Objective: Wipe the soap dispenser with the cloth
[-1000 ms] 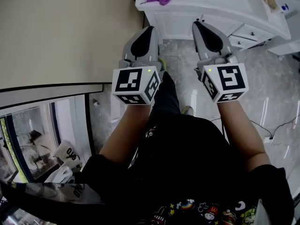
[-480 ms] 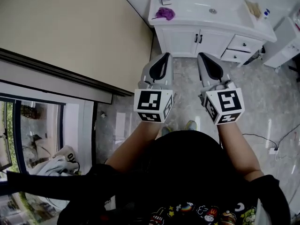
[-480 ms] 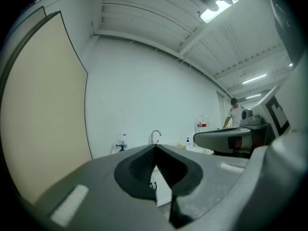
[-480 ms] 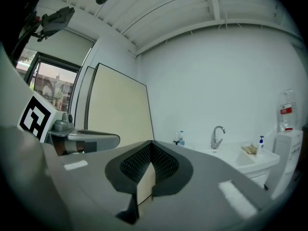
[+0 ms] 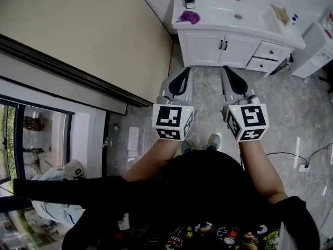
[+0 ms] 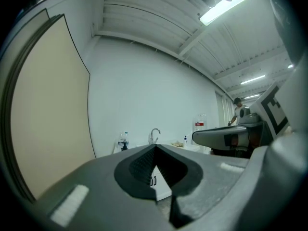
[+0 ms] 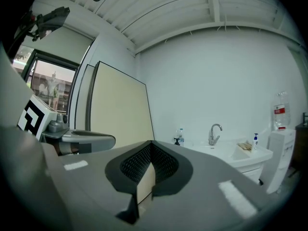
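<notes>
Jaws on both units are closed and empty: I read the left gripper (image 5: 185, 71) and right gripper (image 5: 227, 70) side by side at frame centre. At upper centre, the dark-topped soap dispenser (image 5: 190, 2) stands on the white vanity counter (image 5: 218, 12), with the crumpled purple cloth (image 5: 190, 17) just beside it.

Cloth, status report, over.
Left gripper and right gripper shut, empty, short of the vanity. Purple cloth on its top, untouched. No obstruction seen.
</notes>
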`<state>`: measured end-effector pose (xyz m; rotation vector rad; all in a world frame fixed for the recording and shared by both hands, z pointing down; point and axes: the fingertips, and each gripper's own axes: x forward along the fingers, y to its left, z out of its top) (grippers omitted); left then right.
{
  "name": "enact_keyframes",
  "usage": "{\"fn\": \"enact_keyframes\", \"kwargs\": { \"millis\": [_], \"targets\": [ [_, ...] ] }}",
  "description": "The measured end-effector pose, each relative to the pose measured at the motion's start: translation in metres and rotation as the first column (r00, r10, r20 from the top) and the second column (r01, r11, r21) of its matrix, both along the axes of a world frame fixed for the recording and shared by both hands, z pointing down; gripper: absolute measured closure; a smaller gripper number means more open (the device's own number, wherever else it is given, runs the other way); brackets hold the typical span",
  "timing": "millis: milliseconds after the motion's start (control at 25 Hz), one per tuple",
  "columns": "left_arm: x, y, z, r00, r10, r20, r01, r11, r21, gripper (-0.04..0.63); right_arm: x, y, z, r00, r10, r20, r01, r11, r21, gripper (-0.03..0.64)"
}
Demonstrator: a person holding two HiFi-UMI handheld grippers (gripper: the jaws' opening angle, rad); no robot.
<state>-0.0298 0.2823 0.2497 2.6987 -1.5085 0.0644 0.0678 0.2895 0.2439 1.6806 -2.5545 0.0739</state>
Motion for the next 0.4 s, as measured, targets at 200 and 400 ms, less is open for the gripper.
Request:
{"fn": "enact_keyframes", "kwargs": {
  "millis": [200,400],
  "targets": [
    [-0.006,0.016,0.012,1.0,0.018,-0.011,-0.019,0.999,-0.027,0.594,-0.009,0.018,0.01,1.0,0.015,-0.014,-0.016,1.0,-0.018,0.595],
    [-0.031,0.02,0.007,1.0,0.027,-0.005,-0.027,0.999,-0.026,0.594,-0.031,0.022,0.008,0.999,0.032,-0.007,-0.032,0.999,-0.017,0.595]
  ]
}}
